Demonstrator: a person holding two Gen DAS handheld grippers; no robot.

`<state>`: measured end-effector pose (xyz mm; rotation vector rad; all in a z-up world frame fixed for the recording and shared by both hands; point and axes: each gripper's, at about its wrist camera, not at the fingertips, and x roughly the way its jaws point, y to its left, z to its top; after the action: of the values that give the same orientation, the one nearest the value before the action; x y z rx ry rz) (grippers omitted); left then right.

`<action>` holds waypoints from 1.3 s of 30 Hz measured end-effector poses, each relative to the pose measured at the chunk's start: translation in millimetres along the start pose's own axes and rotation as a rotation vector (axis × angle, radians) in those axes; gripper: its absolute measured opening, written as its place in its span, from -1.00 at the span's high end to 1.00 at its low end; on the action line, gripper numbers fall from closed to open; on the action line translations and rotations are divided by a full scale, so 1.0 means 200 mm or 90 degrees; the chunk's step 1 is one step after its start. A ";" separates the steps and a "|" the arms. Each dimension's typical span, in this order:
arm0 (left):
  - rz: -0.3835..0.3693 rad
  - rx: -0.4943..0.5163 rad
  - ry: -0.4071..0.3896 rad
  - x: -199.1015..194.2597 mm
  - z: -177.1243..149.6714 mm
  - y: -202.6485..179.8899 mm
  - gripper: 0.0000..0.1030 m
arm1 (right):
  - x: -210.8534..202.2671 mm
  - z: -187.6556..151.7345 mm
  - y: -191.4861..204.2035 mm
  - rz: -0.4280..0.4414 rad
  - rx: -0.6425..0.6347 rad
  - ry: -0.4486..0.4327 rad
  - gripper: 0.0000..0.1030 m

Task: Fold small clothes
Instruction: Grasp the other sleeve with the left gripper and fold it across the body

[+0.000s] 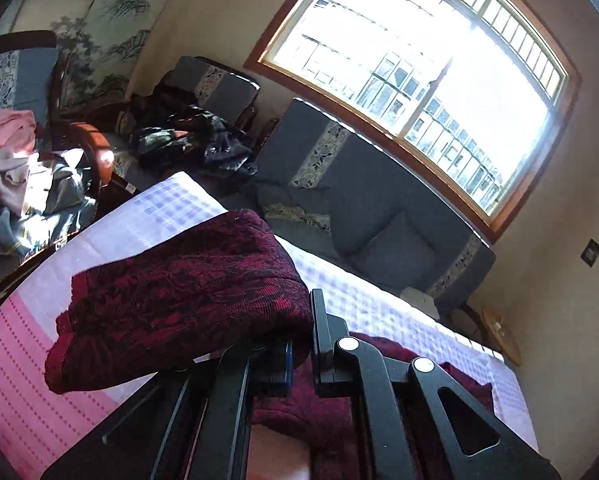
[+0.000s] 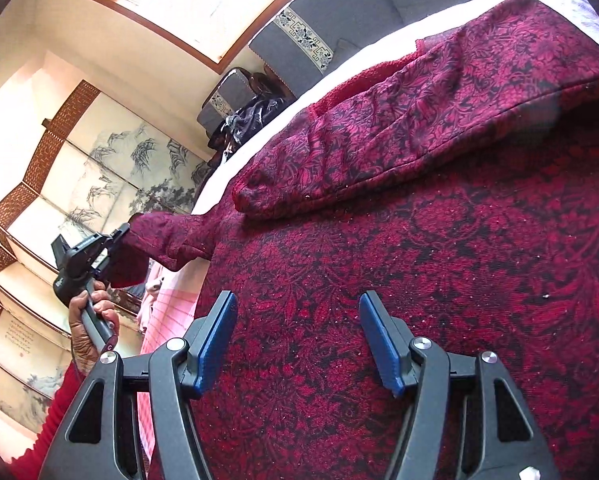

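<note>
A dark red patterned garment (image 2: pixel 419 248) lies spread on a table with a pink and white cloth (image 1: pixel 147 216). One sleeve (image 2: pixel 399 120) is folded across its body. My left gripper (image 1: pixel 301 344) is shut on the other sleeve (image 1: pixel 179 292) and holds it lifted above the table; it also shows in the right wrist view (image 2: pixel 115 248), held by a hand. My right gripper (image 2: pixel 297 340) is open and empty, hovering just above the garment's body.
A grey sofa (image 1: pixel 379 208) stands behind the table under a large window (image 1: pixel 419 68). A pile of dark clothes (image 1: pixel 191 136) lies on a chair and pink and grey clothes (image 1: pixel 15 160) lie at the left. A painted folding screen (image 2: pixel 99 168) stands by the wall.
</note>
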<state>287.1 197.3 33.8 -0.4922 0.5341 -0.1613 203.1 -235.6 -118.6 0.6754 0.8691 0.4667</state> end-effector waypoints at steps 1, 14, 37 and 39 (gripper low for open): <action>-0.017 0.030 0.006 0.03 -0.02 -0.14 0.88 | -0.01 0.00 -0.01 0.003 0.007 -0.006 -0.18; -0.107 0.386 0.160 0.59 -0.93 -1.32 0.83 | -0.30 0.00 -0.21 0.036 0.114 -0.078 -0.20; -0.137 -0.011 0.089 0.18 -0.91 -0.39 -0.75 | -0.14 0.24 0.40 -0.236 -0.344 0.027 -0.26; -0.125 -0.059 0.101 0.21 -0.94 -0.32 -0.75 | 0.01 0.20 0.50 -0.284 -0.434 0.039 -0.21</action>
<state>222.1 54.4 -94.9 -0.6257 0.6505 -0.3674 225.8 -177.8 -30.1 -0.1602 0.8200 0.3468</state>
